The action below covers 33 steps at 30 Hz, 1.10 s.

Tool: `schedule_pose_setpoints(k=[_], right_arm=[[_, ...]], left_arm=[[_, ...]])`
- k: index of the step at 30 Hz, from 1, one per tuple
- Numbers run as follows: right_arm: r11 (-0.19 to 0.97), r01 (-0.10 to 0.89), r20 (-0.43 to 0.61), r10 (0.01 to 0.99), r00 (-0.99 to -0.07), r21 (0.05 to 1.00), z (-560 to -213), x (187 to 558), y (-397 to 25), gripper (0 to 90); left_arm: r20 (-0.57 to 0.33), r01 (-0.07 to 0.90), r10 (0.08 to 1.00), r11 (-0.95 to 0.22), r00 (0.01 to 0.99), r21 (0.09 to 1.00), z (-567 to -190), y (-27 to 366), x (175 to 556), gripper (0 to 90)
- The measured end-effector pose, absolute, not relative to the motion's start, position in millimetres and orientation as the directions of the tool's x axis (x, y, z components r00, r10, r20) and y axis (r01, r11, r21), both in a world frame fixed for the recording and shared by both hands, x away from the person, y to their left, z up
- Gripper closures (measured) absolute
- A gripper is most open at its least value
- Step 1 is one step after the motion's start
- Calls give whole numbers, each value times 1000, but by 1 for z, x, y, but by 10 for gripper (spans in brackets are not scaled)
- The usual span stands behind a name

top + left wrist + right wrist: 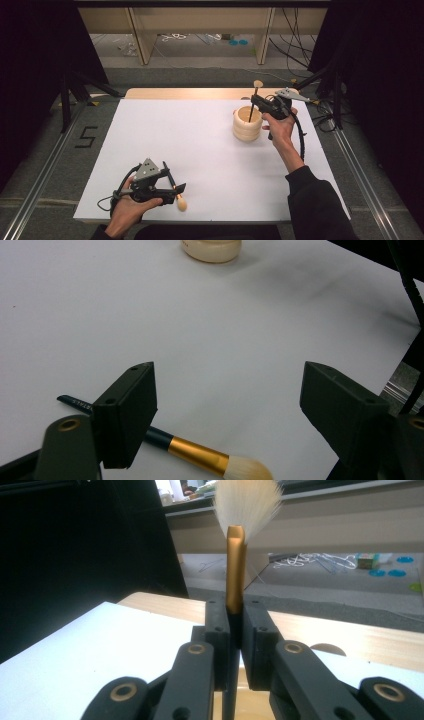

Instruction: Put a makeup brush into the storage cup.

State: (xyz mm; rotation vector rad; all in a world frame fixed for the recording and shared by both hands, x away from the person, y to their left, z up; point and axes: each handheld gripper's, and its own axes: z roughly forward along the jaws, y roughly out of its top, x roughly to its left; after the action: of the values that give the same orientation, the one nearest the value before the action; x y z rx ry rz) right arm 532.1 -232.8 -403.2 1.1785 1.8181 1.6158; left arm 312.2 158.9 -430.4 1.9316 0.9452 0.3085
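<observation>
1. The right gripper (260, 102) is hovering at the far right rim of the wooden cup (247, 124), which is standing on the white table (200, 150) toward its far right part.
2. Its jaws are pressing together on a fan brush (236, 570), pinching the gold ferrule just below the pale bristles, as the right gripper view is showing.
3. That fan brush is standing nearly upright, bristles up, and in the high view its dark handle is reaching down into the cup's opening.
4. The left gripper (175, 192) is sitting well apart from the cup, at the table's near edge on the left, held in the person's left hand (130, 210).
5. Its jaws are standing spread wide, gripping nothing.
6. A powder brush (200, 456) is lying flat on the table beneath that gripper, far from the cup; its dark blue handle is passing behind the left-hand jaw in the left gripper view, and its gold band and cream bristles are showing between the jaws.
7. Whether that jaw is touching the handle cannot be told.
</observation>
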Motion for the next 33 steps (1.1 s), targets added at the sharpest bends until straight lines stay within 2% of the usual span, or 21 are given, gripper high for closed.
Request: schedule_pose_setpoints(k=[21,22,25,28,33], right_arm=[[-23,342,217,812,-541,940,-414,533,-232,823],[-22,344,213,820,-531,939,-415,533,-231,799],[-67,348,249,823,-510,935,-415,533,-231,589],[-90,348,261,835,-485,933,-413,533,-233,469],[-106,357,270,852,-449,928,-408,530,-236,370]], left_arm=[[-162,497,728,-271,666,824,-431,160,313,228],[-163,498,728,-270,665,824,-431,160,313,228],[-164,499,728,-270,666,824,-431,160,313,229],[-168,500,729,-266,664,824,-431,160,313,229],[-167,501,730,-267,663,823,-431,161,313,230]])
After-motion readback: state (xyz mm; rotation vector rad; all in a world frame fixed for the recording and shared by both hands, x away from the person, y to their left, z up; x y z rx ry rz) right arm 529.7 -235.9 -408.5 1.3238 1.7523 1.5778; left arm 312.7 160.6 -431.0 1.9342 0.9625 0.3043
